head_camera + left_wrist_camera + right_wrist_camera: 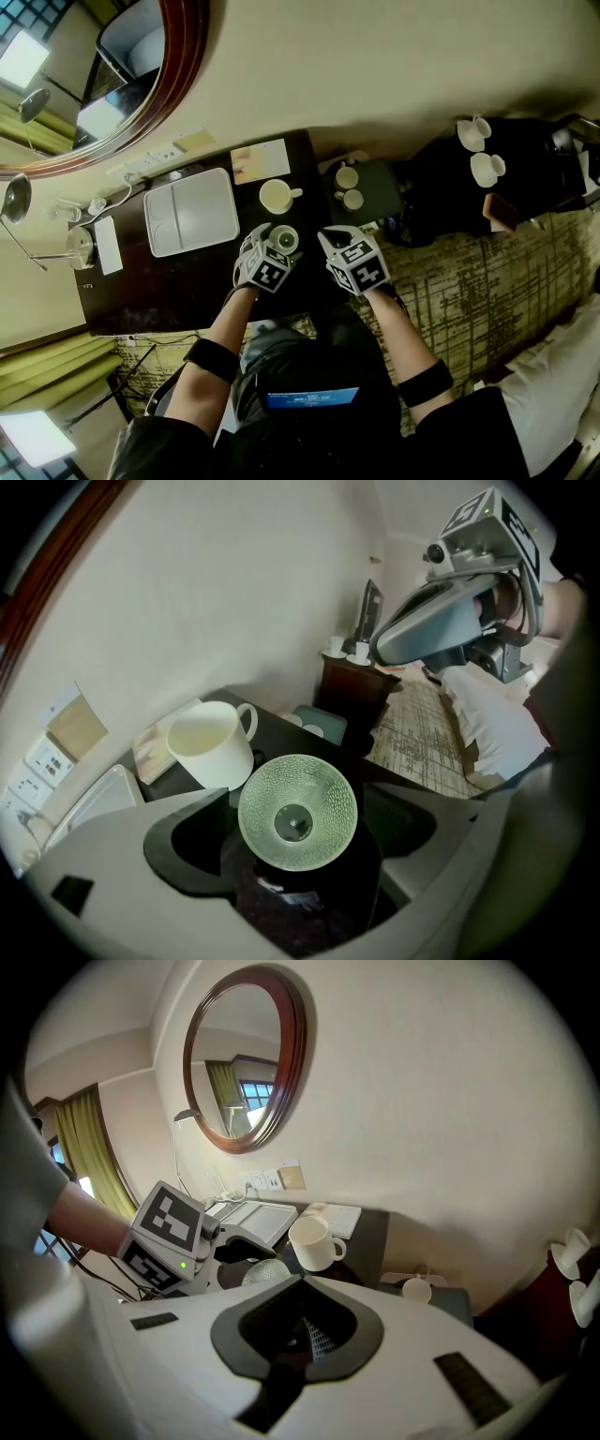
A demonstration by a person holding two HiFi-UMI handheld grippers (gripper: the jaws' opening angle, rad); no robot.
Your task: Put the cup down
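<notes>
A green textured glass cup [284,238] [297,810] stands upright on the dark table [169,291], just in front of a white mug [277,196] [211,747]. My left gripper [275,246] reaches down around the cup. Its jaws stand wide, with a dark gap showing on each side of the cup, so the pads do not press on it. My right gripper [337,236] [298,1330] hovers just to the right of the cup, shut and empty. From the right gripper view only the cup's rim [267,1272] shows beside the left gripper.
A white tray [190,214] lies on the table left of the mug, with a booklet [261,159] behind it. A small green stand [375,202] with two little cups is at the right. Further right, white cups [473,133] sit on a dark cabinet. The wall is close behind.
</notes>
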